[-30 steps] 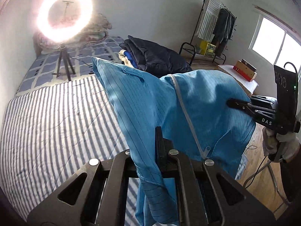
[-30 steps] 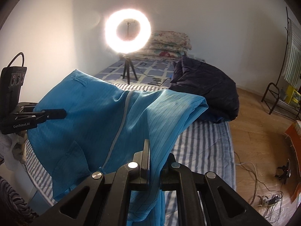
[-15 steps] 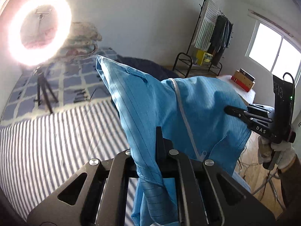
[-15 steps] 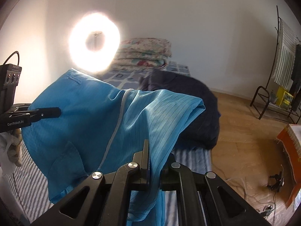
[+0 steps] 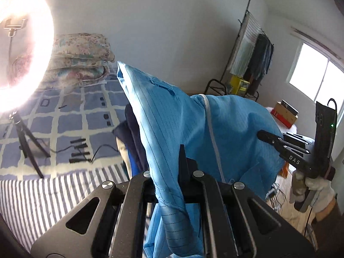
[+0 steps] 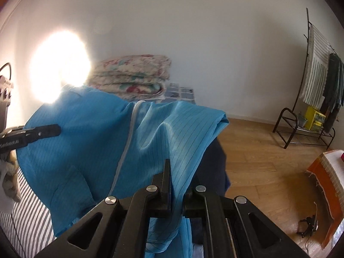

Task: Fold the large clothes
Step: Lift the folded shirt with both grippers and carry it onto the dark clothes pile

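A large blue pinstriped garment (image 5: 172, 129) with a pale zip hangs in the air over the bed, stretched between both grippers. My left gripper (image 5: 179, 159) is shut on one bunched edge of the blue garment, which drapes down over its jaws. My right gripper (image 6: 169, 172) is shut on the opposite edge of the blue garment (image 6: 86, 150). Each wrist view shows the other gripper at the side, held by a gloved hand (image 5: 316, 189). A dark navy garment (image 5: 133, 137) lies on the bed behind the blue one.
The bed has a striped sheet (image 5: 43, 193) and a blue checked cover (image 5: 75, 116). A lit ring light on a tripod (image 5: 23, 64) stands on it beside folded floral quilts (image 6: 133, 77). A clothes rack (image 6: 318, 86) stands on the wooden floor (image 6: 258, 161).
Both grippers have swept forward along the bed toward the quilts with the blue garment held between them. The ring light has slid to the left of both views and the quilts look closer.
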